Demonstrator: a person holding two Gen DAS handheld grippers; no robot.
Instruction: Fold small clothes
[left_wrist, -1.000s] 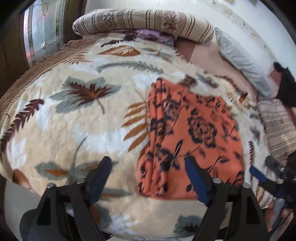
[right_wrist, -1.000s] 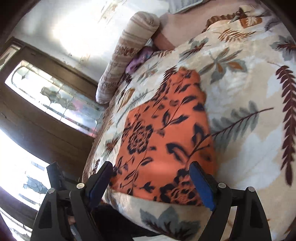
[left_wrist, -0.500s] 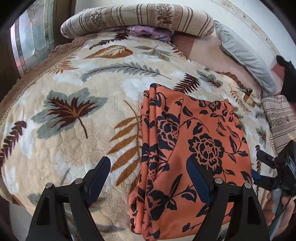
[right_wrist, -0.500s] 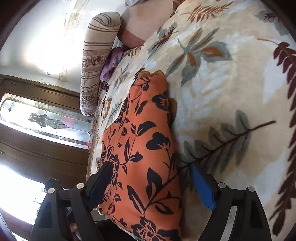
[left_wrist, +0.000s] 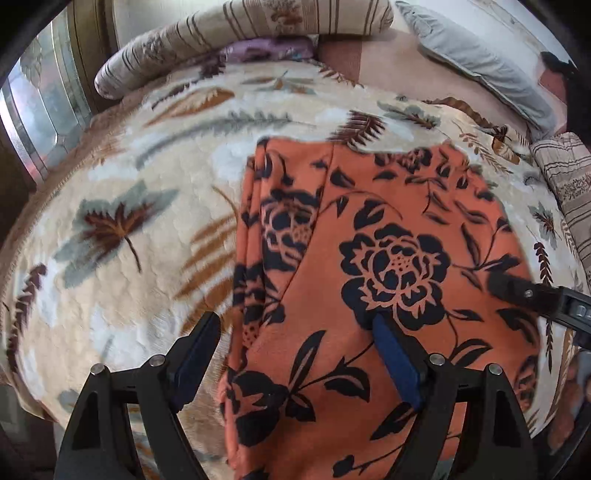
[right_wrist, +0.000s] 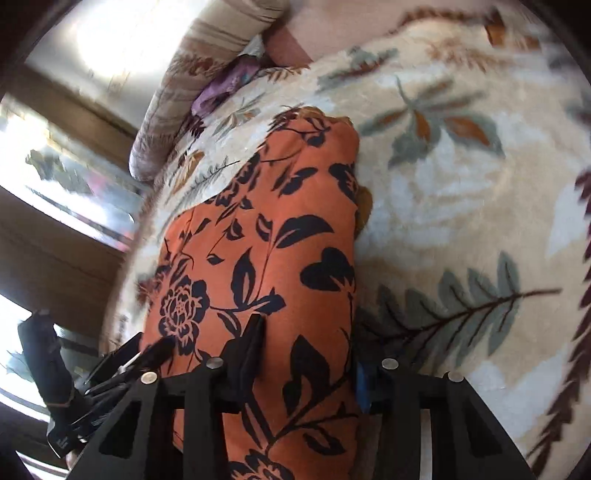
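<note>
Right wrist: right gripper (right_wrist: 306, 354) closing across garment (right_wrist: 295, 240) edge (blanket (right_wrist: 461, 206) beside)

This is a bedroom in a home. A bed is spread with a leaf-patterned blanket (left_wrist: 122, 177), with a striped bolster (left_wrist: 236, 33) and a grey pillow (left_wrist: 476, 62) at its head, beside a wood-framed patterned glass window (right_wrist: 70, 177).

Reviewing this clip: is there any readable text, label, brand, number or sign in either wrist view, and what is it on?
None can be read.
Orange floral garment: printed flowers and leaves only, no label showing.
Leaf-patterned blanket: pattern only.
Striped bolster: stripes and motifs, no lettering.
</note>
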